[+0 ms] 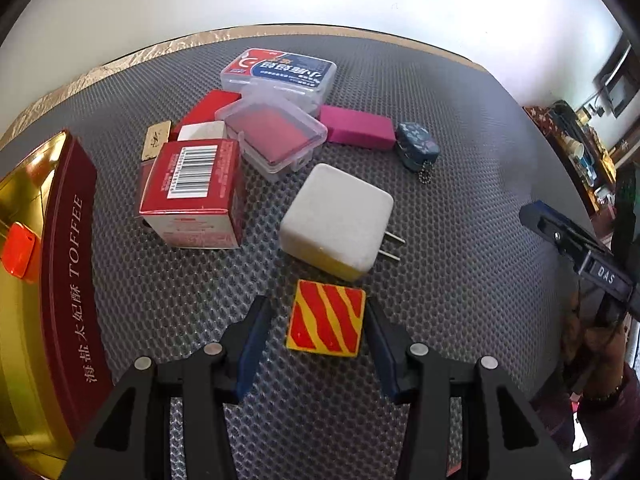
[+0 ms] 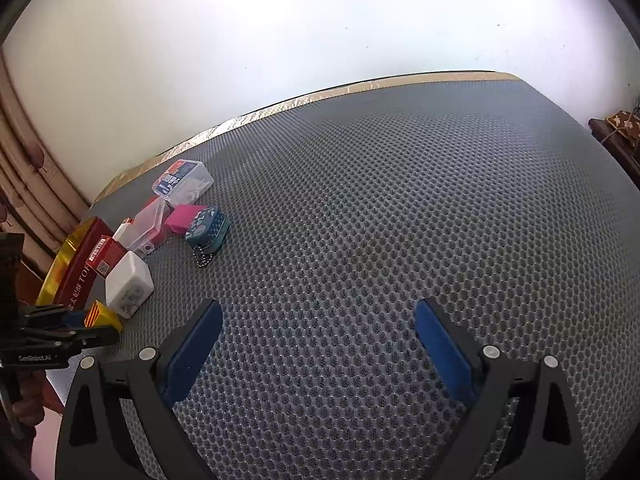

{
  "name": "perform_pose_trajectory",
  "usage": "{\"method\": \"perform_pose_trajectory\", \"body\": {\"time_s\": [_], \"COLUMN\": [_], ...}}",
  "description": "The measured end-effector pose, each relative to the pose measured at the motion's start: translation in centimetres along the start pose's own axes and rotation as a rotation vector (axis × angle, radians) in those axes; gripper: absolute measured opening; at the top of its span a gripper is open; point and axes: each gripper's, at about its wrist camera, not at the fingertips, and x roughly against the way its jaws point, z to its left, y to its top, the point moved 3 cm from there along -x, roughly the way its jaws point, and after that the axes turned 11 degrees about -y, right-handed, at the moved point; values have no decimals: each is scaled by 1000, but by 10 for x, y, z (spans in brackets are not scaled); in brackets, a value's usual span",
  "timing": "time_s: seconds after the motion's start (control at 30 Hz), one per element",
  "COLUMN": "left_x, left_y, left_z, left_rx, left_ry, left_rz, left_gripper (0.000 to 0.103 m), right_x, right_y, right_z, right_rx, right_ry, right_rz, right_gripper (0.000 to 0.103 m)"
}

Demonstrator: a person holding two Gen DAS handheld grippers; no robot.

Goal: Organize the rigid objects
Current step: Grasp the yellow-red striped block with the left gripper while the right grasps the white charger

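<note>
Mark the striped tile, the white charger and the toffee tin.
striped tile [image 1: 326, 318], left wrist view, middle of its top face
white charger [image 1: 338, 218], left wrist view, middle of its top face
toffee tin [image 1: 74, 248], left wrist view, red side wall by the lettering

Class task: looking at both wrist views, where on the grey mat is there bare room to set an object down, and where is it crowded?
Free: the wide stretch of grey mat right of the blue patterned pouch, running to the gold edge, under the open right gripper. Crowded: the cluster from the toffee tin to the white charger, with the striped block between the left gripper fingers.

Charger behind tile
</note>
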Motion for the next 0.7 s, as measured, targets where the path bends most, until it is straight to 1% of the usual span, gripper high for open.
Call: {"method": "perform_pose_trajectory", "body": {"time_s": [0.03, 0.07, 0.2, 0.27, 0.47, 0.53, 0.63, 0.7], "left_x": [-2, -1, 7, 11, 16, 21, 32, 45], "left_y": [2, 2, -8, -18, -40, -46, -56, -65], "left_z": [1, 3, 10, 8, -4, -8, -9, -10], "left_rx": [4, 20, 130, 172, 198, 214, 227, 231], "left_ry": [9, 16, -18, -75, -95, -116, -100, -95], "left_rz": [-7, -14, -39, -55, -51, -53, -58, -73], "left_gripper": [30, 30, 30, 30, 30, 30, 30, 30], "right_x": [-1, -2, -4, -4, -6, -5, -2, 3], "right_y": [0, 0, 1, 1, 0, -1, -3, -5], "right_z": [1, 1, 3, 3, 6, 7, 14, 28], "right_rx": [2, 3, 7, 7, 21, 31, 68, 133], "right_ry": [0, 0, 1, 1, -3, 0, 3, 13], "right_rz": [1, 2, 4, 4, 5, 4, -6, -27], "right_gripper": [99, 99, 100, 100, 100, 100, 100, 100]}}
